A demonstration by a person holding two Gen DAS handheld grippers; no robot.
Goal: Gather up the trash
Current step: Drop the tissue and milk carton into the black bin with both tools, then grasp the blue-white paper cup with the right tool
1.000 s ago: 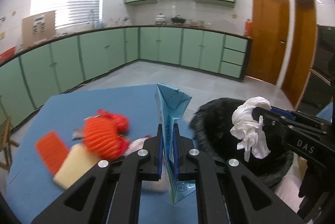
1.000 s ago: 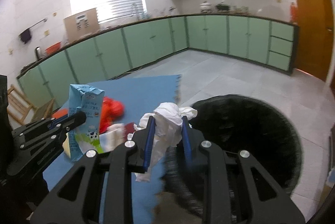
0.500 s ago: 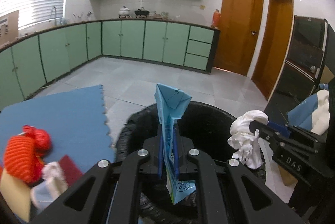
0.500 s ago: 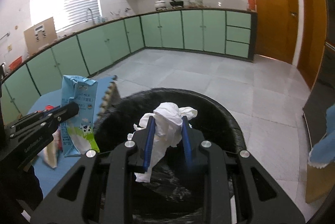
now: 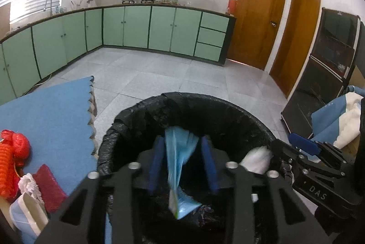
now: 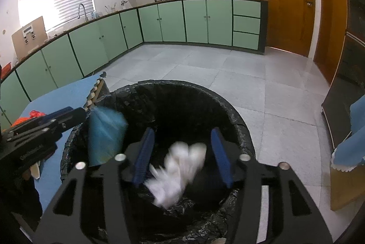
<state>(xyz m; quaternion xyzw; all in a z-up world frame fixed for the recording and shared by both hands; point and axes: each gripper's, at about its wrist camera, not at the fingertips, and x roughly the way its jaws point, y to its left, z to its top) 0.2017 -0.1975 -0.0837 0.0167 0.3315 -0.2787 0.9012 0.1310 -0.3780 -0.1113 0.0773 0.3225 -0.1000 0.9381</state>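
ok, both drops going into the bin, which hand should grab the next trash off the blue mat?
Left, probably. The red mesh bag and remaining clutter sit beside the left gripper; the right gripper is over the bin's far side.

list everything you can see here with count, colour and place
milk carton: 1, light blue, between the opening left jaws, over the bin
tissue wad: 1, white, between the opening right jaws, over the bin
trash bin: 1, black liner, on the floor beside the mat
foam mat: 1, blue, left of the bin
mesh netting: 1, orange-red, on the mat
sponge: 1, dark red, on the mat
doors: 2, brown, right wall
left gripper: 1, black, blue pads
right gripper: 1, black, blue pads
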